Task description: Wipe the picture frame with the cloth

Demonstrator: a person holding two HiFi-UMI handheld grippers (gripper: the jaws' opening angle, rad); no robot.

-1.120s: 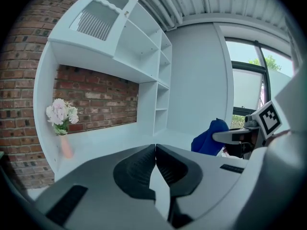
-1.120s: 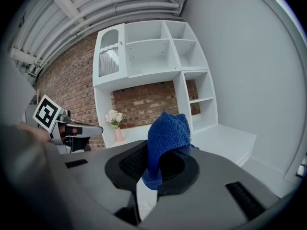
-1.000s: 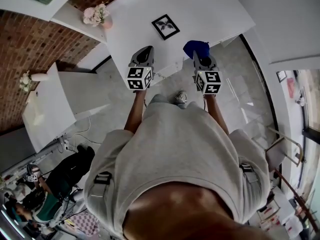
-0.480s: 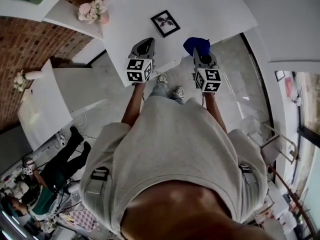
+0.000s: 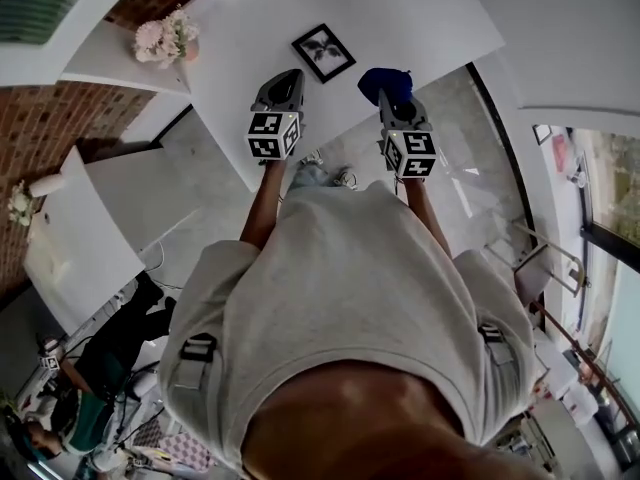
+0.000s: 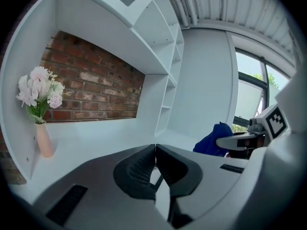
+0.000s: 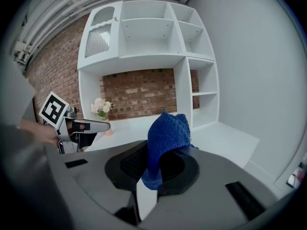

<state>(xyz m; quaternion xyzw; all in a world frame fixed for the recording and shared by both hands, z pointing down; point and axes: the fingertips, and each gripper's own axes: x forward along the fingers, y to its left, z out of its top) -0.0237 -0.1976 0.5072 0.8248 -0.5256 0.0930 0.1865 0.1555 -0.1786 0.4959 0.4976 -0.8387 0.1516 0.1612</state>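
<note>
Picture frame (image 5: 323,51): on the white table (image 5: 440,18), untouched, just ahead of both grippers.
Cloth (image 7: 167,135): blue, bunched, near the frame's right side, not touching it.
Right gripper (image 5: 393,103): fingers clamped on the cloth.
Left gripper (image 6: 155,151): fingers pressed together on nothing, short of the frame's near-left corner.
Risk: unbraced frame likely to slide under the wipe; small pinch on the cloth liable to slip loose.

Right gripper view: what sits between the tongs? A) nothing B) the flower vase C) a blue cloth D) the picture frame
C: the right gripper has its tongs shut on the blue cloth, which bunches up above them; the picture frame lies apart, untouched.
</note>
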